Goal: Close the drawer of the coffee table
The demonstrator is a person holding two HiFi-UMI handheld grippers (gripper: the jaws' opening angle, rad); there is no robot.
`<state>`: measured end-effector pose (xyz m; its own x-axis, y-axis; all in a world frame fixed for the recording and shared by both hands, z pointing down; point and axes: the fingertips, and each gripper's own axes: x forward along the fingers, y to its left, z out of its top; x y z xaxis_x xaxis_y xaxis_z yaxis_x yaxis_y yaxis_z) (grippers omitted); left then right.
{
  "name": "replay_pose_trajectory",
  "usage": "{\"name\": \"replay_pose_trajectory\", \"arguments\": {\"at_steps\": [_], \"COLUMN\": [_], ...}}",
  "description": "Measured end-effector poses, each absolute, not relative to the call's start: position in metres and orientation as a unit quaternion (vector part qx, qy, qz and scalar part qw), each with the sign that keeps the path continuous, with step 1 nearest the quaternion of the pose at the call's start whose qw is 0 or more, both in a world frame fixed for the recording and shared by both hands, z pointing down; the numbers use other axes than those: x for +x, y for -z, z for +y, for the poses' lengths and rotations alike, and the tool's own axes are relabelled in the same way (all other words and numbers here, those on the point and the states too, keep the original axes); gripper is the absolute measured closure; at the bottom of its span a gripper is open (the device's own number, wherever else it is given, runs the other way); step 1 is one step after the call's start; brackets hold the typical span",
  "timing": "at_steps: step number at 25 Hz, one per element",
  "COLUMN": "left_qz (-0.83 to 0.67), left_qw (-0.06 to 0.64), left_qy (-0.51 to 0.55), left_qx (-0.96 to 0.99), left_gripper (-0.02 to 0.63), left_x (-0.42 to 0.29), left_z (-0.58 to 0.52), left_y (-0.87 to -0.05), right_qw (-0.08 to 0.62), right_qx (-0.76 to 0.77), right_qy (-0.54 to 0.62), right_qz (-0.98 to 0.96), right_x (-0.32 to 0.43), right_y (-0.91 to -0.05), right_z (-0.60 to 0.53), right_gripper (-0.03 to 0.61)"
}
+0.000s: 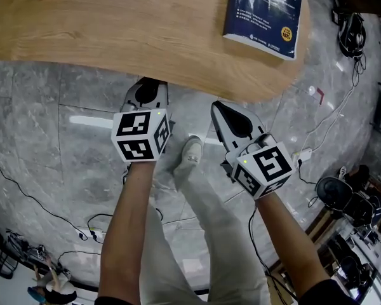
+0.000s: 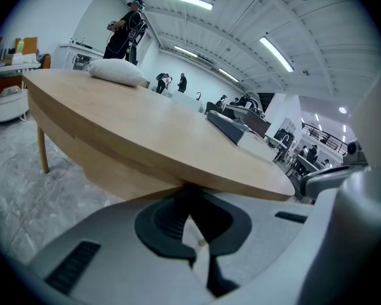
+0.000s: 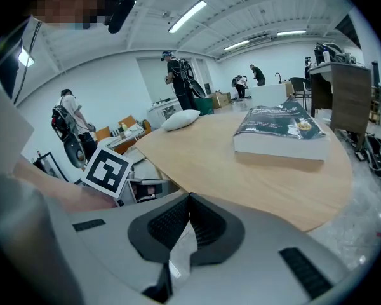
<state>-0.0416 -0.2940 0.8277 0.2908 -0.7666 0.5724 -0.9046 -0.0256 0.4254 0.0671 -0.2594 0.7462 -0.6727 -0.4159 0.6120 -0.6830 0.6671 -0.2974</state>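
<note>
- Left gripper (image 1: 148,89): fingers pressed together, empty, tips tucked under the table (image 1: 114,30) rim against the wooden panel (image 2: 108,170); drawer indistinguishable from it.
- Right gripper (image 1: 220,110): fingers pressed together, empty, near the rim.
- Book (image 1: 265,14): flat on top.

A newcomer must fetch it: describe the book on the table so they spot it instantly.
Start at the oval wooden coffee table at the top of the head view. Near its right end lies a thick book with a dark blue cover and white print. Its visible neighbour on the tabletop is a white pillow at the opposite end; the book is flat, dark and square-edged.
</note>
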Motion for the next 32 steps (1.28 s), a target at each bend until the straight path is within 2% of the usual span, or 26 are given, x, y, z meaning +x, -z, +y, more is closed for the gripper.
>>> {"name": "replay_pose_trajectory", "arguments": {"at_steps": [18, 32], "left_qz": [-0.583, -0.565], "left_qw": [0.403, 0.391], "left_qy": [-0.098, -0.114], "left_qx": [0.699, 0.718], "left_gripper": [0.612, 0.612], "left_x": [-0.046, -0.047], "left_z": [-0.278, -0.258], "left_y": [-0.830, -0.769], "right_qw": [0.244, 0.219], "right_qx": [0.322, 0.342], "right_qy": [-0.268, -0.269], "right_qz": [-0.875, -0.873], "right_x": [0.079, 0.077], "right_y": [-0.735, -0.695], "right_z": [-0.265, -0.279], "right_gripper": [0.565, 0.565]}}
